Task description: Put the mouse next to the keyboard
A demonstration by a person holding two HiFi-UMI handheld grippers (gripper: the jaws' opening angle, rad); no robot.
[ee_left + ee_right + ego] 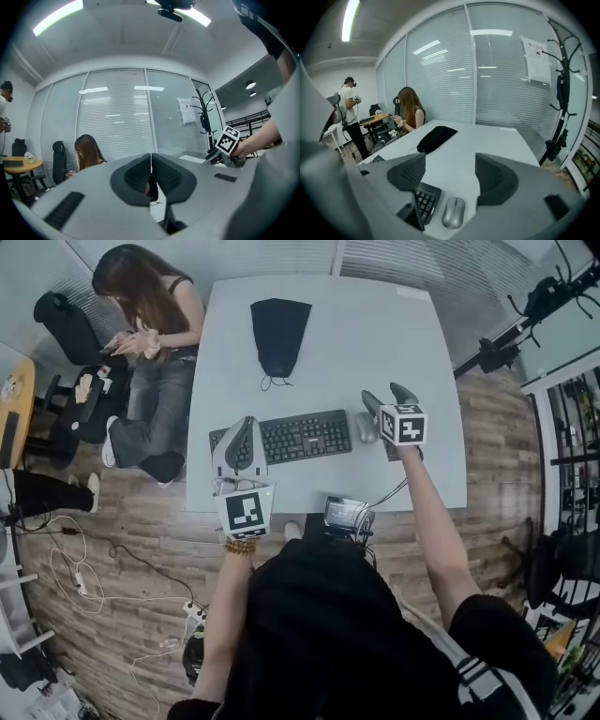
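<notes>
Mouse (453, 212) lay on the counter (375, 324) just beside the keyboard's (295, 438) right end, long axis pointing away from the person, below the right gripper (388, 397), released and empty, while the farther left gripper (151, 176) hovered clenched on nothing.

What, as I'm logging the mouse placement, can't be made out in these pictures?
Left end of keyboard: head view, covered by the left gripper.
Most of the keyboard: right gripper view, behind the right gripper's own jaw.
Mouse: left gripper view, blocked by that gripper's body.
Black pouch contents: closed fabric, every view.
</notes>
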